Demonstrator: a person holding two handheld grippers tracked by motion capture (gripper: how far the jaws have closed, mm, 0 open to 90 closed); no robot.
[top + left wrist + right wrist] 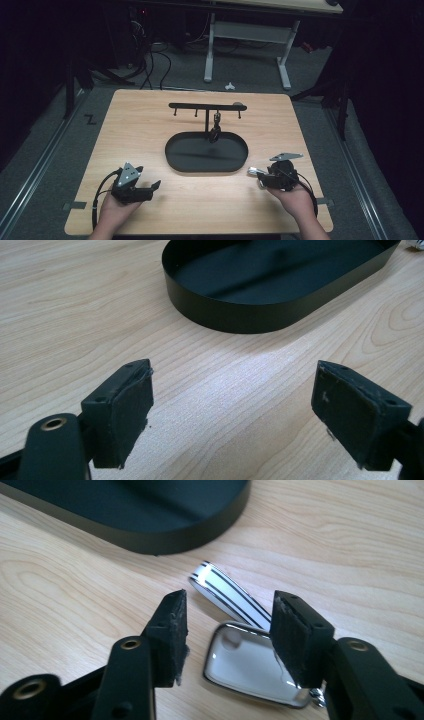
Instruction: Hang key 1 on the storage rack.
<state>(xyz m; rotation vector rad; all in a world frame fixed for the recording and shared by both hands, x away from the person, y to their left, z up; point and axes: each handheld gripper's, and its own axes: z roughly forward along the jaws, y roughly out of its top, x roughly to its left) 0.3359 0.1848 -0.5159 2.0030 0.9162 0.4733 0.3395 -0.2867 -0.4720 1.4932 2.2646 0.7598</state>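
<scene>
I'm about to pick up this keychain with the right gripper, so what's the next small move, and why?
Probably close the right gripper a little further: the white keychain tag lies flat on the table between its pads, with a gap on one side. The stand's tray sits just ahead.

Tongs (227,635) apparently astride white keychain (250,665)

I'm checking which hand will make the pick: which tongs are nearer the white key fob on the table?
Right. The right tongs straddle the white key fob, jaws either side, not clearly gripping. The left tongs sit open over bare wood across the black tray.
</scene>
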